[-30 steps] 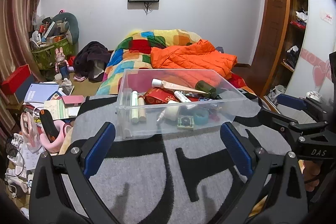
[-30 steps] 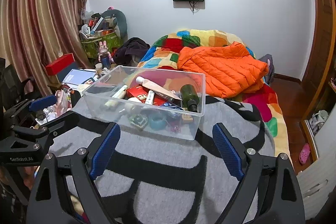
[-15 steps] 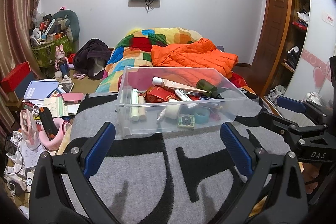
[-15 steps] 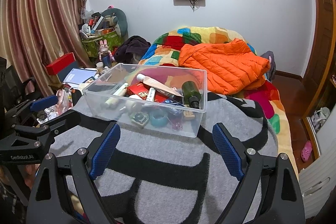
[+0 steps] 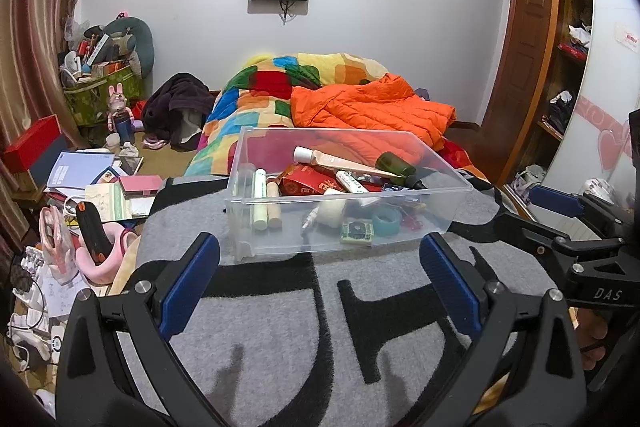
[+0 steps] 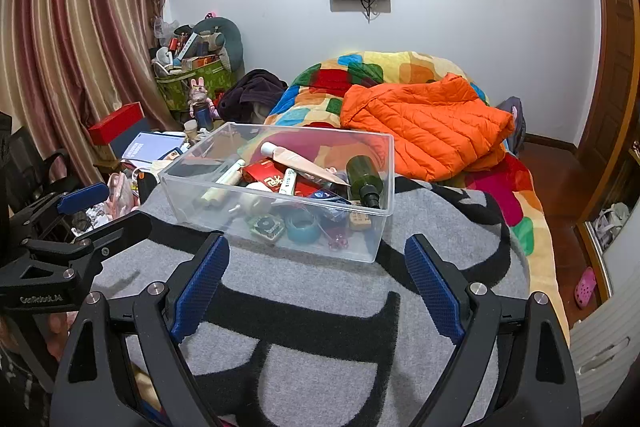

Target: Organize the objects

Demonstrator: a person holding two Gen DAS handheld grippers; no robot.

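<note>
Left gripper (image 5: 320, 283), right gripper (image 6: 316, 283) still wide open, empty; bin (image 5: 456, 183) nearer.

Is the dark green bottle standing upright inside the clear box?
No, the dark green bottle lies on its side in the clear box, its black cap pointing toward the camera in the right wrist view.

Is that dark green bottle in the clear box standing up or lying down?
Lying down: the green bottle rests on its side atop other items in the clear box.
</note>
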